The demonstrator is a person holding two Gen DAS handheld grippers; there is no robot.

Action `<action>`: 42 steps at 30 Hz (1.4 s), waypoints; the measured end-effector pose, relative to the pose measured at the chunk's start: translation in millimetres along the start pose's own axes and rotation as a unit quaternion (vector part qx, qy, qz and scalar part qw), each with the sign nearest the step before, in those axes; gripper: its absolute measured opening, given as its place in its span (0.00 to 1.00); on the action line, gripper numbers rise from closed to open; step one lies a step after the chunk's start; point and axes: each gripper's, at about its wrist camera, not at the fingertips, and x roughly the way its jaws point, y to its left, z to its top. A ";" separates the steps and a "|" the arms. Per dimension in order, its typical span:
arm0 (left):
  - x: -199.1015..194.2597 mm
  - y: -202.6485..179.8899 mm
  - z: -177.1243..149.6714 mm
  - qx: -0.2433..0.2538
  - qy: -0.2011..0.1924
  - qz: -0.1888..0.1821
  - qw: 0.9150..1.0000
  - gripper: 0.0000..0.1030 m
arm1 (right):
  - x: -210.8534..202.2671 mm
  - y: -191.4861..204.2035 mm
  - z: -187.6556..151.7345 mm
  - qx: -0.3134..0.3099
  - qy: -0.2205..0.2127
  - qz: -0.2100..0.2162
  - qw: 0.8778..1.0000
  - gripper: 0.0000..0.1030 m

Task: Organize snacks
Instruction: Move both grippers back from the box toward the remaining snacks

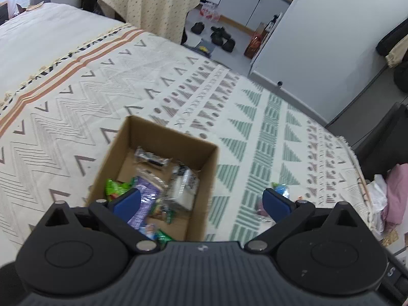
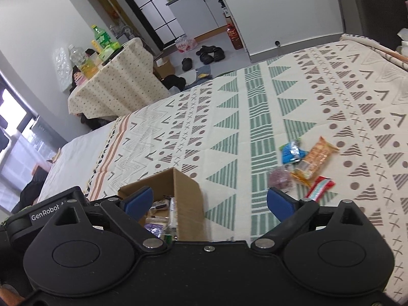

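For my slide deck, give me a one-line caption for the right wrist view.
Open right gripper above a patterned bedspread, between a cardboard box of snacks and four loose snack packets.

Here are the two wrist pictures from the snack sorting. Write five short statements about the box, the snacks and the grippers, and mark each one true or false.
1. The cardboard box already holds several snack packets. True.
2. The left gripper is shut on a packet. False: its jaws are spread and hold nothing.
3. An orange snack packet lies on the patterned bedspread, outside the box. True.
4. The blue snack packet lies inside the box. False: it lies on the bedspread beside the orange one.
5. The right gripper is open. True.
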 end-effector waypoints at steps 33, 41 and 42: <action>56.8 -85.8 -38.5 0.039 0.041 -0.023 0.998 0.97 | -11.4 -124.9 -3.9 0.088 0.016 -0.029 0.996 0.74; 91.9 -96.3 -36.7 0.044 0.066 -0.026 0.997 0.88 | 18.3 -141.1 -4.4 0.112 0.048 -0.025 0.992 0.58; 97.5 -97.3 -36.6 0.042 0.070 -0.026 0.996 0.86 | 22.9 -142.9 -4.1 0.115 0.051 -0.026 0.992 0.57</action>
